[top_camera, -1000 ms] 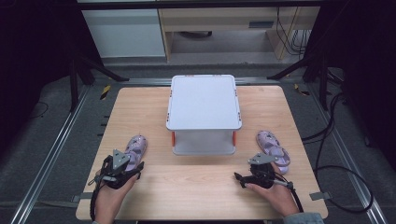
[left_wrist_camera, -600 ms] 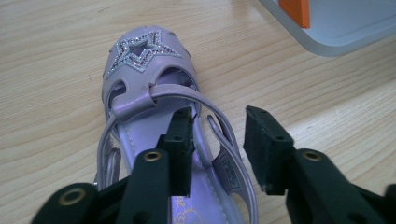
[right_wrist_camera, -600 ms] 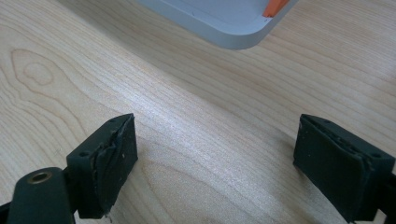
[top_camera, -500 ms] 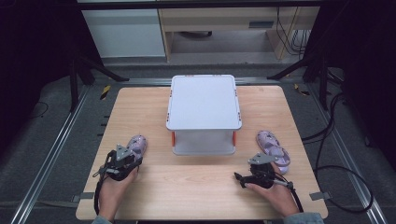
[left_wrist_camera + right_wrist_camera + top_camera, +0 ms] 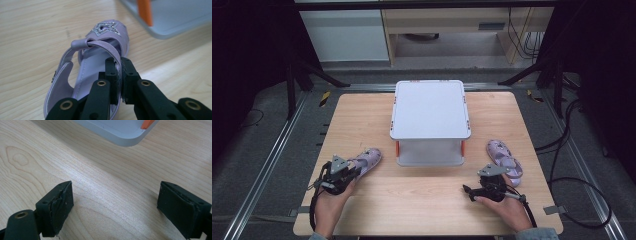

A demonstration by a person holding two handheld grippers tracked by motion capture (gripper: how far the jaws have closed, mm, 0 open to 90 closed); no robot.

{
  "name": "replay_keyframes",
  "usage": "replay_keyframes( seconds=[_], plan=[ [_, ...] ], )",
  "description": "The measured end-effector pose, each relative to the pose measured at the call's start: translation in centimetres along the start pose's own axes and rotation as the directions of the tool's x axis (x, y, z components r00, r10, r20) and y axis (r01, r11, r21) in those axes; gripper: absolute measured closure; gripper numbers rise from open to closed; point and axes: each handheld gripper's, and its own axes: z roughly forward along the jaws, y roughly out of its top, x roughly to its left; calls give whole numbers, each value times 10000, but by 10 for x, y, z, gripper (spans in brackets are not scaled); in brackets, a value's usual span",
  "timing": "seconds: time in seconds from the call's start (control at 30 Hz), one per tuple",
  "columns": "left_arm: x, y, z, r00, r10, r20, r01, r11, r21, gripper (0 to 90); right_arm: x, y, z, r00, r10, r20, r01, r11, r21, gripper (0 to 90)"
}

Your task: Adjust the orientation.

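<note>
The lilac strapped sandal with a glittery star [image 5: 100, 50], lying on the pale wooden table [image 5: 422, 200] left of the white lidded box [image 5: 430, 120], has just been clamped by its heel strap as the left gripper [image 5: 119, 75] closed. Lifting seems possible now. The right gripper [image 5: 115, 207] is held spread over bare wood.

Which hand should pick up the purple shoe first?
Left. The left gripper is already pinched shut on the strap of the left purple sandal. The right gripper is open over bare table.

overhead view facing forward-down, two close gripper views, sharing table [image 5: 377, 115]
</note>
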Motion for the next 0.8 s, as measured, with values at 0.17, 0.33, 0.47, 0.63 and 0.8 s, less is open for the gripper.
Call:
replay_keyframes(
  seconds=[0.17,0.33,0.47,0.63,0.8],
  plan=[
    [-31,4,-13,9937,259,1093,-204,9985,-506,850,0,0,0,10000,-2,1,2,10000,1,135],
    [-63,14,-13,9782,543,2005,-344,9942,-1015,850,0,0,0,10000,-1,1,1,10000,2,135],
    [-92,17,-7,9660,1090,2344,-836,9898,-1156,850,0,0,0,10000,1,-3,-1,10000,3,134],
    [-115,14,5,9507,1547,2687,-1332,9864,-963,849,0,0,0,10000,-4,-2,4,10000,0,134],
    [-126,6,14,9437,1749,2807,-1645,9845,-605,845,0,0,0,10000,-1,-7,1,10000,0,134]
  ],
)
